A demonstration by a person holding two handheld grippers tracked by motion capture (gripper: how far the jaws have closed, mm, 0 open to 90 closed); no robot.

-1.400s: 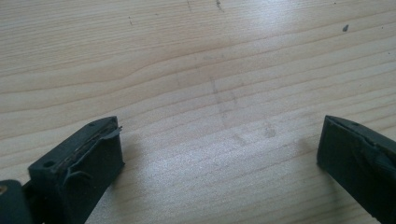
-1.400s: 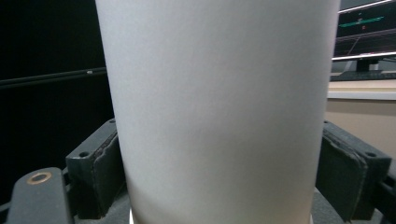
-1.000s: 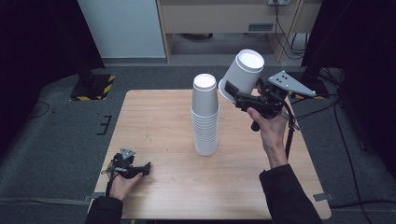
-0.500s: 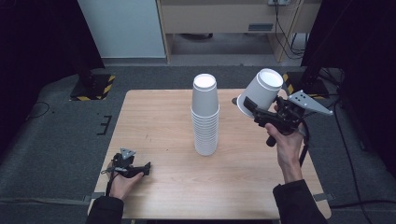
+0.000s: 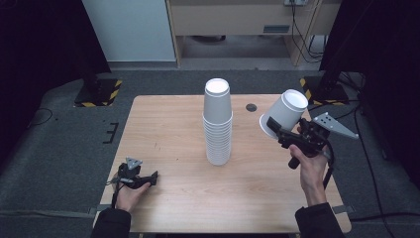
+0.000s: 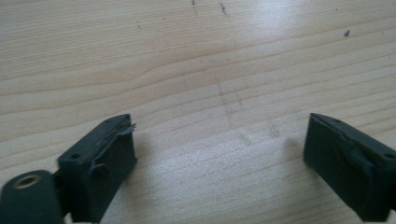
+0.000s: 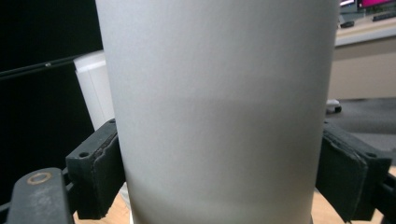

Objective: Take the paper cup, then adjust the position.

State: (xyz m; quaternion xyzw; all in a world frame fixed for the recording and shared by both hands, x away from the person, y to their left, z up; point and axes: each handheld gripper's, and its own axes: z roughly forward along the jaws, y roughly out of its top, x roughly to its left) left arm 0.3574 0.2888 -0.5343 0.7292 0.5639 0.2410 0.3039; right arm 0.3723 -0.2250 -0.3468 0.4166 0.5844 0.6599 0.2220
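Right gripper carries a white paper cup tilted above the table, right of the cup stack, fingers clamped on its wall. Step looks like setting the cup aside; next calls for lowering and righting it. Left gripper rests near the table's front-left edge; its fingers, wide and empty, have just been narrowing slightly.

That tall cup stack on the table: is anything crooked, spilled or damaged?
Nothing spilled or broken. The cup stack stands straight mid-table. The only askew thing is a single cup, tilted in the air in the right tool, apart from the stack.
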